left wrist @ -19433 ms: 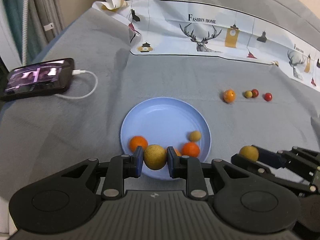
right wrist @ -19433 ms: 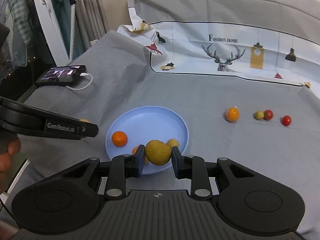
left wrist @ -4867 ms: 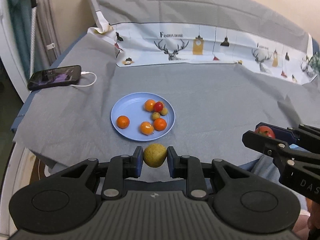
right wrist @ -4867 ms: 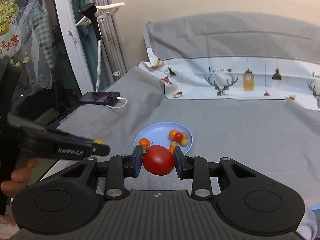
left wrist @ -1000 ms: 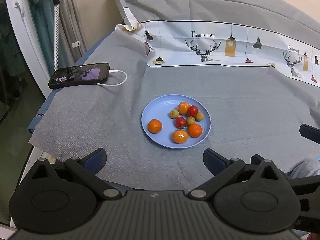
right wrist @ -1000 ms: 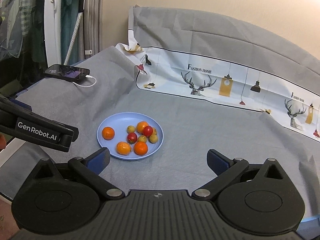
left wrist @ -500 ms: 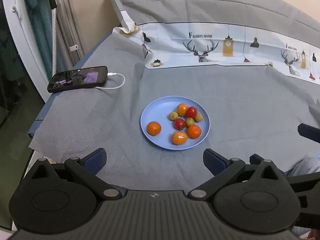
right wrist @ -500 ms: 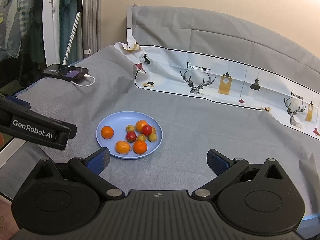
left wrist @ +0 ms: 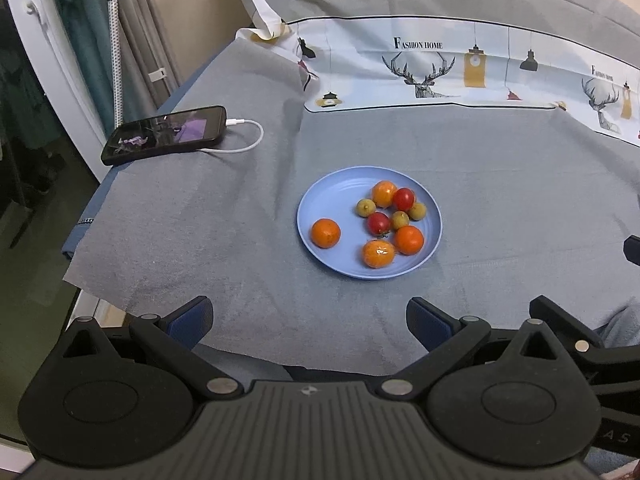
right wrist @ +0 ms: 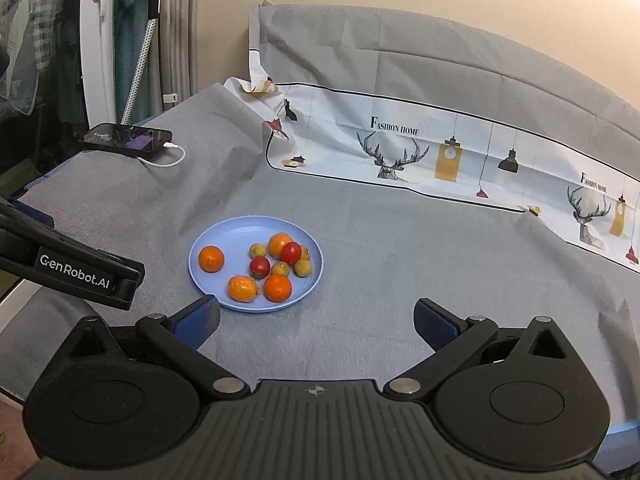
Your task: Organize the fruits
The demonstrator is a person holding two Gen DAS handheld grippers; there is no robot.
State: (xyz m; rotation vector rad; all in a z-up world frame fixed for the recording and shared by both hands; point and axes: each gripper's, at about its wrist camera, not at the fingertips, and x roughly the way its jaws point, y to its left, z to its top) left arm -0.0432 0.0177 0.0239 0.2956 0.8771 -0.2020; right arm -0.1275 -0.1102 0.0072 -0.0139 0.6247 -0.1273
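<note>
A light blue plate [left wrist: 320,200] [right wrist: 216,236] sits on the grey cloth and holds several small fruits: oranges [left wrist: 326,233] [right wrist: 211,258], red tomatoes [left wrist: 378,223] [right wrist: 260,266] and little yellow-green fruits [left wrist: 365,207] [right wrist: 258,250]. My left gripper [left wrist: 308,322] hangs open and empty, pulled back over the cloth's near edge, well short of the plate. My right gripper [right wrist: 316,322] is also open and empty, just in front of the plate. The left gripper's finger [right wrist: 72,270] shows at the left of the right wrist view.
A black phone [left wrist: 164,134] [right wrist: 126,136] on a white cable [left wrist: 248,140] lies at the far left corner. A printed white sheet with deer [left wrist: 440,68] [right wrist: 400,152] covers the back. The cloth's edge [left wrist: 96,292] drops off at the near left.
Over the last second both grippers stay open and empty and the view has barely shifted. Earlier the left held a yellow-green fruit and the right a tomato; both are released.
</note>
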